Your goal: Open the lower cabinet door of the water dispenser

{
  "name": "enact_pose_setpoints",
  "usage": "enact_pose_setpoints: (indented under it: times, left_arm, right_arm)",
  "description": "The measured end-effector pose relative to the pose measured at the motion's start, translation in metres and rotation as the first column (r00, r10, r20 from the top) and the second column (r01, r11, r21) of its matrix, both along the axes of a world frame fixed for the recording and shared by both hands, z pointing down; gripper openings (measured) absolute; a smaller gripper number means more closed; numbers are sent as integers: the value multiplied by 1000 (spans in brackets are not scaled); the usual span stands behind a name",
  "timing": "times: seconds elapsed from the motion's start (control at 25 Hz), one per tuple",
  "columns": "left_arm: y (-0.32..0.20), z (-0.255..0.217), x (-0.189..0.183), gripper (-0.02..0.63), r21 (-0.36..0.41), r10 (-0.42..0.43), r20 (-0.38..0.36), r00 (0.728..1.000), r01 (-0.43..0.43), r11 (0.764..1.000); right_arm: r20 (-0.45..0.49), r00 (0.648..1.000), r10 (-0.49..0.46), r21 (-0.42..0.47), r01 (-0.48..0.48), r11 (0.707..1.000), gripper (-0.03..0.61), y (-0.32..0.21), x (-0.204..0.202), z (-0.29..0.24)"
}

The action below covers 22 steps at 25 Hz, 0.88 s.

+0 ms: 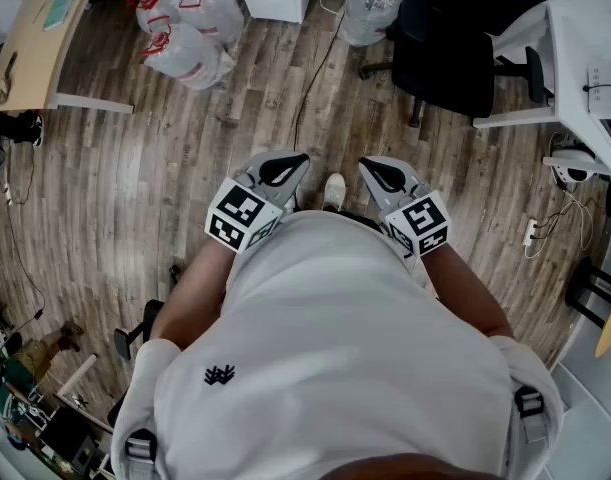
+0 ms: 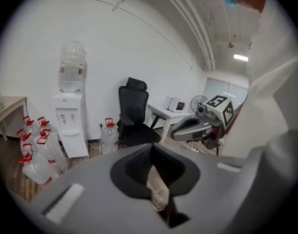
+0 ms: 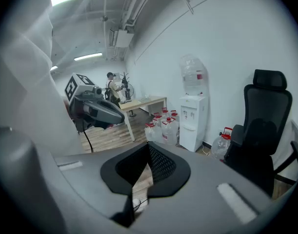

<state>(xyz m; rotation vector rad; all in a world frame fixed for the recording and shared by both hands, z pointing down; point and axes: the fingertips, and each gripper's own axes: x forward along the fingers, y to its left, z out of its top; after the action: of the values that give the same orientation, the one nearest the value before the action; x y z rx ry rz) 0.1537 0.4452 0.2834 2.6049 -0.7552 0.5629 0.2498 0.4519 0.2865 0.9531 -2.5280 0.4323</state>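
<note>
A small office with a wood-plank floor point(image 1: 135, 188) and white walls; the person stands in the middle of it, well back from the far wall.

The left gripper point(image 1: 285, 166) has its jaws pressed together, with only floor showing past the tips and nothing held. The right gripper point(image 1: 382, 173) is the same: jaws together and empty. They sit side by side close to the person's waist, and one shoe point(image 1: 333, 190) shows between them.

Further out, a cluster of water bottles point(image 1: 190, 38) lies at 11 o'clock from the grippers and a black office chair point(image 1: 447, 53) at 1 o'clock. The water dispenser point(image 2: 70, 123) stands against the wall at about 12 o'clock, an upturned bottle on top. Its lower cabinet door point(image 2: 74, 144) looks flat and closed.

By my reading the task has not begun: the door is untouched and both grippers are well apart from it. What is left is to walk up, open a gripper, take the door's edge or handle and swing it out. Which side the door hinges on I cannot tell.

Both forearms are tucked in against the torso, with elbows bent. The grippers point ahead, tipped a little toward the floor, with their marker cubes uppermost.
</note>
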Motion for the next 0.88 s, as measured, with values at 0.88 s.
enact_pose_setpoints:
  times: [0.88]
  left_arm:
    - [-54, 8, 15, 55, 35, -116, 43, 992, 115, 993]
  right_arm:
    - [48, 998, -49, 3, 49, 999, 10, -59, 27, 17]
